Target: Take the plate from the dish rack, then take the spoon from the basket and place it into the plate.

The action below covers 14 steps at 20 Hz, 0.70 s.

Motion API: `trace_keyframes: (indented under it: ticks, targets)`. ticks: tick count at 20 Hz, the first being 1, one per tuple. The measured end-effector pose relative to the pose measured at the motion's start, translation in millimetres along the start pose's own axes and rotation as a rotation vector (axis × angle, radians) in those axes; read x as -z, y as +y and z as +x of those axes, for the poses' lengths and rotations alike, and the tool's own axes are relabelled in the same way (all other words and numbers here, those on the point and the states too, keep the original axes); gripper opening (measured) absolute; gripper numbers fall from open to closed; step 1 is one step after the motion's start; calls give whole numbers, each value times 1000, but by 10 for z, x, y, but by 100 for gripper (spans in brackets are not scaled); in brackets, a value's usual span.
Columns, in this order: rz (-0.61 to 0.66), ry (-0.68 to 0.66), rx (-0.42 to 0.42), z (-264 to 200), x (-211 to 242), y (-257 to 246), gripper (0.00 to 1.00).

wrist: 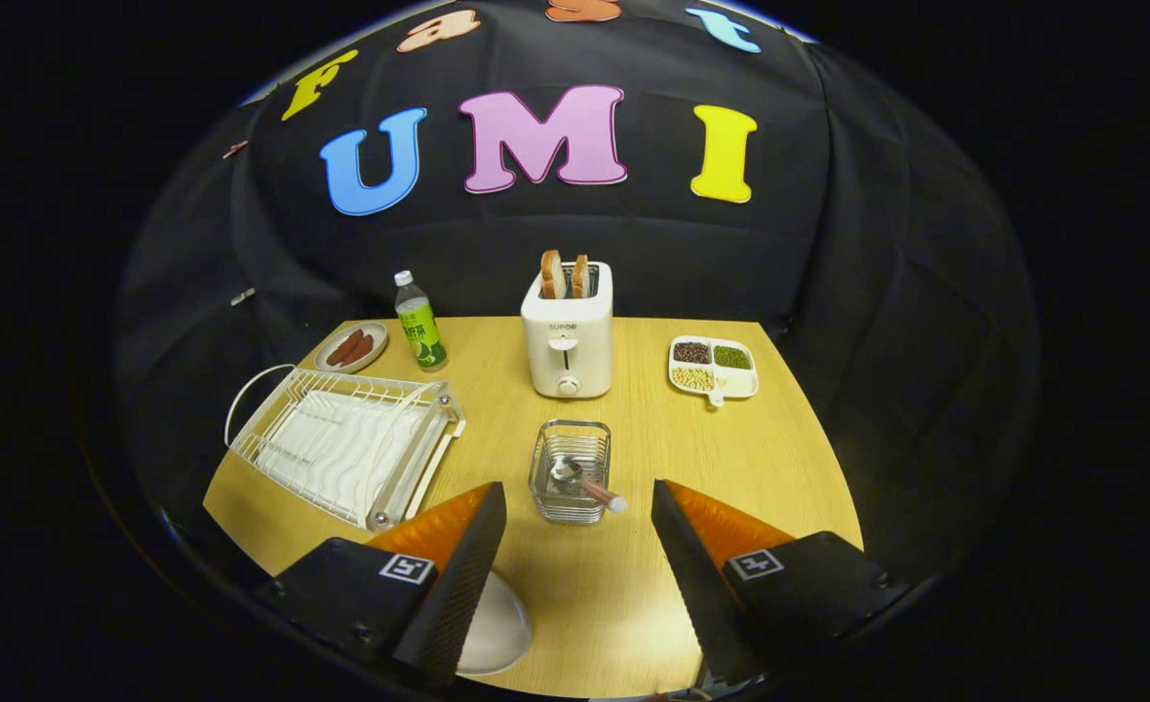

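With the white plate [496,624] already on the table beneath the left finger and the gripper [575,546] spread wide and empty, the spoon [584,483] at twelve o'clock lies low in its wire basket [572,471], so I'd fear the fingers snagging the rim.
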<state>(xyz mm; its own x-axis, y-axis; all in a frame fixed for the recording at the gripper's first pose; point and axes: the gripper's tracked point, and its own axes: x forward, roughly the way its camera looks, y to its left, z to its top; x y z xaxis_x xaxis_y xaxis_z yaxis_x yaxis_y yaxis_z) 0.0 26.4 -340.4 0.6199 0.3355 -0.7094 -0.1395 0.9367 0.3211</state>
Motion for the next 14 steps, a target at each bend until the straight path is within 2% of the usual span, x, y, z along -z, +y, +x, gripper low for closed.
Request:
trace_keyframes:
  ticks: [4, 11, 14]
  targets:
    - [-51, 76, -31, 358, 145, -134, 83]
    - [-101, 145, -114, 687, 286, -128, 77]
    - [-101, 165, -130, 762, 328, -89, 68]
